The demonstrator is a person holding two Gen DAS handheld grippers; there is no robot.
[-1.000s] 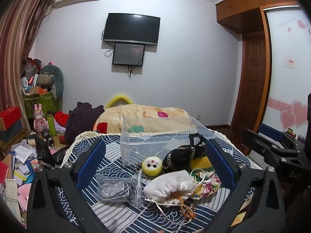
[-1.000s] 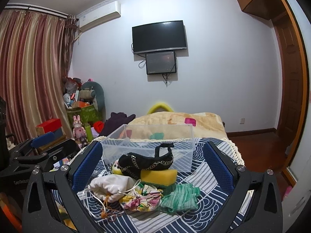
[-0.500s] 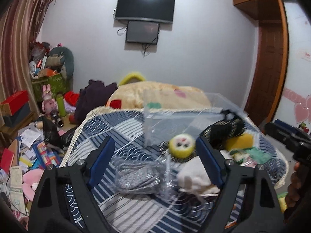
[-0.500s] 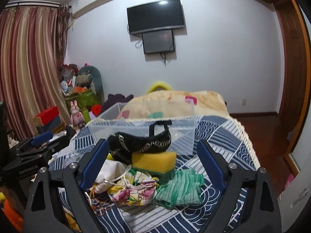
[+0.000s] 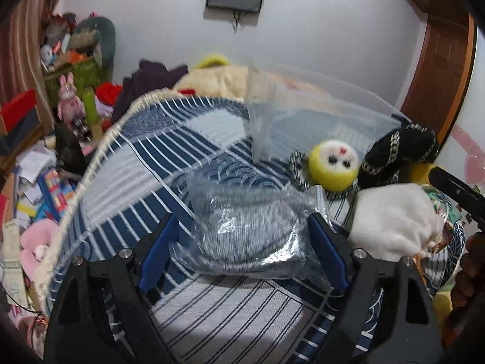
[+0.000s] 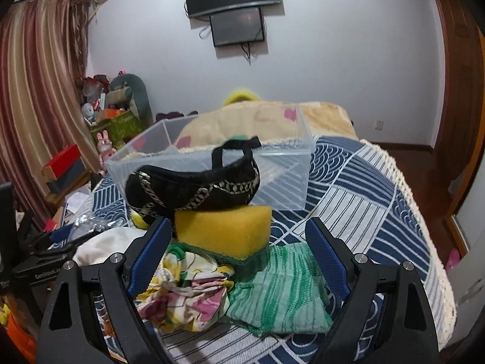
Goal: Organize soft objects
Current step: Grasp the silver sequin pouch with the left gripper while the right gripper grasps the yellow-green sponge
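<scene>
My left gripper [image 5: 242, 236] is open, its blue pads on either side of a clear plastic bag holding grey knit fabric [image 5: 242, 233] on the blue patterned cover. Beside the bag lie a yellow-and-white plush ball [image 5: 333, 166], a black bag with chain trim [image 5: 400, 151] and a white pouch [image 5: 391, 221]. My right gripper [image 6: 238, 242] is open, low over a yellow sponge [image 6: 224, 230], a floral cloth [image 6: 188, 294] and a green knit cloth [image 6: 279, 288]. The black bag [image 6: 194, 188] rests on the sponge in front of a clear plastic bin [image 6: 282, 179].
The clear bin [image 5: 318, 115] stands behind the pile. The cover's fringed edge [image 5: 78, 188] drops to a cluttered floor with books and toys [image 5: 45, 182] on the left. A wooden door [image 5: 439, 60] is at the right. The left gripper's body [image 6: 45, 254] shows at the left.
Both grippers have moved forward and down. The left now straddles the bagged grey fabric; the right has come close over the sponge and cloths.
</scene>
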